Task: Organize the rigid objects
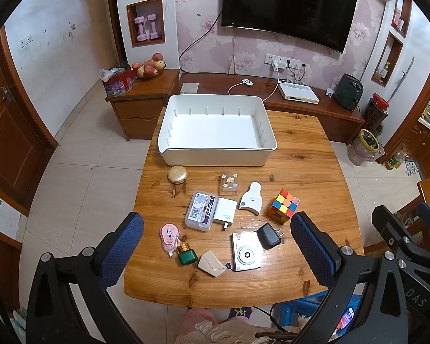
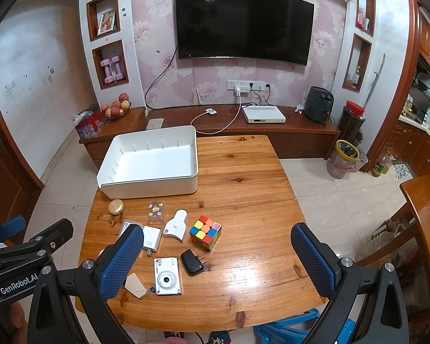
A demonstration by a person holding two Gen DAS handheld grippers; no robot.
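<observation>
Through the left wrist camera, your left hand-held gripper (image 1: pixel 216 239) hangs released above the near edge of the counter (image 1: pixel 306 160), both blue pads spread wide with nothing between them. That height makes sense as a survey position: every loose item is in sight before you commit to one. The white bin (image 1: pixel 169 153) sits empty at the far end, its low front lip turned toward you, which should let things go in from your side. The small items lie in a cluster between you and the bin: a gold compact (image 1: pixel 177 174) nearest it, a clear case (image 1: pixel 229 183), a plastic box (image 1: pixel 201 210) touching a white charger (image 1: pixel 224 213), a puzzle cube (image 1: pixel 283 206), a black adapter (image 1: pixel 269 235) overlapping the corner of a white camera (image 1: pixel 246 252), and a pink tape dispenser (image 1: pixel 170 236) beside a green bottle (image 1: pixel 187 254).

Through the right wrist camera, your right hand-held gripper (image 2: pixel 216 261) is likewise released and empty, held off to the right, where the counter is bare. From there the puzzle cube (image 2: pixel 205 232) and black adapter (image 2: pixel 191 262) lie closest to its reach, so they look like its natural first picks. The bin (image 2: pixel 106 185) stands far left in this view, well apart from the cluster; nothing is sorted yet.
</observation>
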